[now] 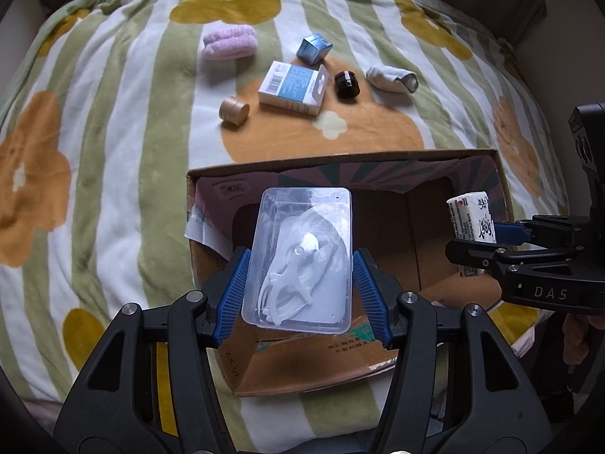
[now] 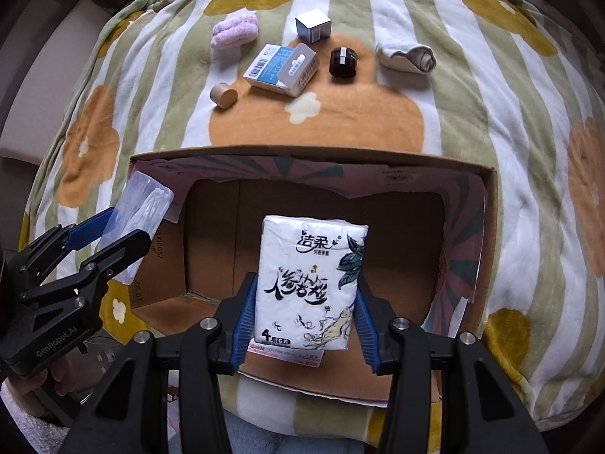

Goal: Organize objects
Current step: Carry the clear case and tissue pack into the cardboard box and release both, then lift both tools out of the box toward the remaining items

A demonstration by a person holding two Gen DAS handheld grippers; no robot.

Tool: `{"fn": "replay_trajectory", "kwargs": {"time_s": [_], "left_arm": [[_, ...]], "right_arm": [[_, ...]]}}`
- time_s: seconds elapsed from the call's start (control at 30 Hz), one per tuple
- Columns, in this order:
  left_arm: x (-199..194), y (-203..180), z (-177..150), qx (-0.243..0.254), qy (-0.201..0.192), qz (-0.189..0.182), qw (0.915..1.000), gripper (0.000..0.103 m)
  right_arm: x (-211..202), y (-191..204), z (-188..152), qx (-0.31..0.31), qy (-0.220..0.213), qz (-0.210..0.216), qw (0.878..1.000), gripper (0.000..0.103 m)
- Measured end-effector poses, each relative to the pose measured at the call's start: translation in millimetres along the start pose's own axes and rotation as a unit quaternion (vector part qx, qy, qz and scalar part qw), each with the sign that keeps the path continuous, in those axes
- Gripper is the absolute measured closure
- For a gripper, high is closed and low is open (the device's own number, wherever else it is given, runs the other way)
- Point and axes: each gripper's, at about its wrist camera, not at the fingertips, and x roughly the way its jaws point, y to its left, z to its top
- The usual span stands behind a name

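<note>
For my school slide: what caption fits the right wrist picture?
Right gripper holds a tissue pack over an open cardboard box on a flowered blanket.

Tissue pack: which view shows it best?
Right wrist view: the tissue pack faces the camera, its printed front filling the space between the right gripper pads. The left wrist view shows it small, side-on, partly hidden.
</note>
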Motion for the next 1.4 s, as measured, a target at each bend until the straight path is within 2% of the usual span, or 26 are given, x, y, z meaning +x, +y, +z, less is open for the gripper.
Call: {"fn": "replay_trajectory", "kwargs": {"time_s": [0.33, 0.47, 0.53, 0.57, 0.6, 0.63, 0.67, 0.7, 0.73, 1.07, 1.27, 1.4], "left_arm": [[19, -5, -2, 0.007, 0.01, 0.004, 0.9999, 0.05], [20, -11, -2, 0.024, 0.01, 0.012, 0.9996, 0.05], [18, -15, -3, 0.035, 0.002, 0.023, 0.9991, 0.048], [17, -17, -3, 0.039, 0.003, 0.028, 0.9988, 0.038], [16, -18, -4, 0.041, 0.004, 0.032, 0.9986, 0.021], [15, -19, -5, 0.041, 0.002, 0.033, 0.9986, 0.012], [13, -19, -6, 0.041, -0.002, 0.033, 0.9986, 0.004], [10, -18, -7, 0.041, -0.004, 0.032, 0.9986, 0.002], [7, -17, -8, 0.041, -0.004, 0.034, 0.9986, 0.002], [-10, -8, -17, 0.02, -0.006, 0.041, 0.9989, 0.002], [-17, -3, -18, 0.0, -0.001, 0.035, 0.9994, 0.002], [-29, -1, -15, -0.011, 0.003, 0.05, 0.9987, 0.002]], "right_arm": [[13, -16, 0, 0.017, -0.004, -0.006, 1.0, 0.059], [15, -17, 2, 0.015, -0.006, -0.009, 1.0, 0.059], [16, -19, 2, 0.018, -0.008, -0.008, 1.0, 0.059], [16, -19, 2, 0.02, -0.01, -0.005, 1.0, 0.059], [17, -20, 2, 0.023, -0.007, -0.002, 1.0, 0.055], [19, -22, 2, 0.029, -0.001, 0.003, 1.0, 0.049], [21, -24, 1, 0.036, 0.007, 0.01, 0.999, 0.024], [23, -26, 0, 0.043, 0.01, 0.017, 0.999, 0.005], [23, -28, -1, 0.048, 0.01, 0.022, 0.999, 0.003], [12, -36, -13, 0.059, -0.002, 0.019, 0.998, 0.003], [6, -40, -9, 0.072, 0.008, 0.024, 0.997, 0.002], [-3, -41, -8, 0.074, 0.007, 0.025, 0.997, 0.002]]}}
